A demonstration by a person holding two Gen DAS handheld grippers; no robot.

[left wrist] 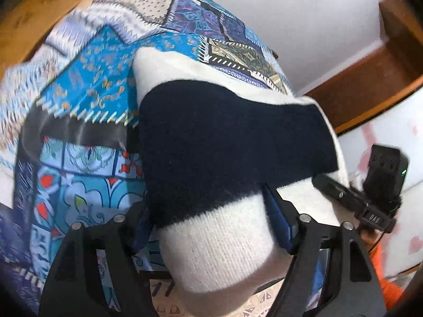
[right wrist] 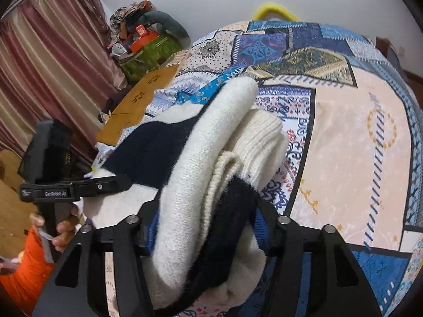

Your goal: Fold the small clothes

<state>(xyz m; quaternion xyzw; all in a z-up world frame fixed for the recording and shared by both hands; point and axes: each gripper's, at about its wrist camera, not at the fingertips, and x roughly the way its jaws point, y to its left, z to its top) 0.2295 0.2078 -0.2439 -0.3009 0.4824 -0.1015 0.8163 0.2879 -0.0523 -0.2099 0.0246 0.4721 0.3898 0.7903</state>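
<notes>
The bed [right wrist: 343, 145], under a patchwork cover [left wrist: 87, 60], fills the view ahead of both grippers, and the sweater [left wrist: 224, 142], cream with a navy band, lies bunched between them, lifted a little off the cover as far as the pictures show. The left gripper [left wrist: 211, 227] is clenched on a cream ribbed end of the sweater, the cloth rolled thick between its blue pads [left wrist: 277, 219]; the navy band runs just ahead of it. The right gripper [right wrist: 206, 227] grasps a stack of several layers, cream over navy over cream, so the sweater looks already doubled on that side. The step in hand seems to be carrying or laying down a half-made fold. To do it well, I judge both grippers should stay level and move together, so the layers in the right one do not slide apart; the thick knit is springy and will likely unroll if either grip slackens early. Lower the bundle flat onto the cover ahead of the grippers, ease tension out of the span between them first, and release only once the weight rests on the bed. The other gripper shows at the edge of each view, close by, so keep the two from knocking together. A yellow handle [right wrist: 273, 10] stands beyond the far edge of the bed, well clear.
</notes>
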